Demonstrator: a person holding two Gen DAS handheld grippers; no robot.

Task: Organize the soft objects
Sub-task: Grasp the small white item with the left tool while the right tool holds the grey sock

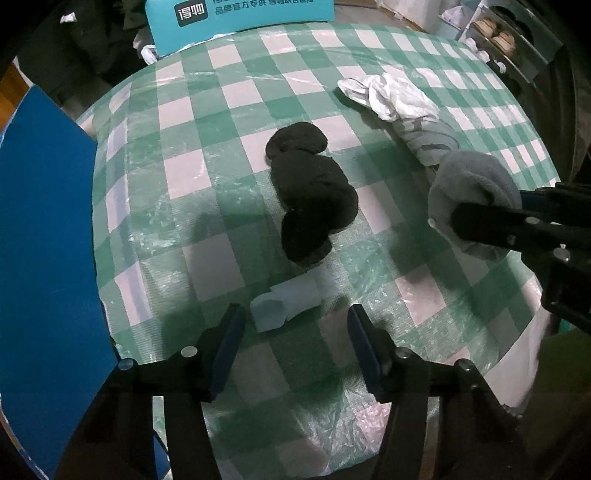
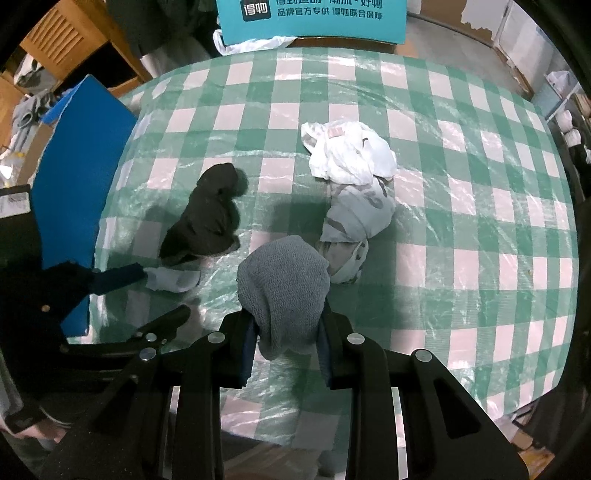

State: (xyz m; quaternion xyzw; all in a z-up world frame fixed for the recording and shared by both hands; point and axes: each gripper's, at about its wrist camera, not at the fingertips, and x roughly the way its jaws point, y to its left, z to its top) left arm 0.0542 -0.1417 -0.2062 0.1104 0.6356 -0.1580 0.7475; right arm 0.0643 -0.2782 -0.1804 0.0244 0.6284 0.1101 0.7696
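The right tongs (image 2: 284,347) are clenched on a grey sock (image 2: 284,288), which bulges up out of the jaws and hangs clear of the surface (image 2: 461,221), a top covered in green-and-white check cloth under clear plastic. In the left wrist view the same grey sock (image 1: 472,192) sits at the right edge, pinched by the right tongs.

The left tongs (image 1: 295,332) point down over the near part of the surface with their jaws apart and gripping nothing; a small white sock (image 1: 291,295) lies flat just beyond the tips, partly between them. In the right wrist view one blue pad of the left tongs touches the end of this white sock (image 2: 173,278).

Just past the white sock lies a bunched black sock (image 1: 310,192), its near end almost touching the white one. Well apart, on the far right side, a crumpled white plastic bag (image 2: 351,151) rests against a rolled pale cloth bundle with grey markings (image 2: 358,218); the bundle lies directly behind the lifted grey sock.

A blue board (image 1: 48,221) stands along the left edge of the surface, close beside the left tongs. A teal box with printed characters (image 2: 310,18) stands beyond the far edge, with another loose plastic bag at its foot.
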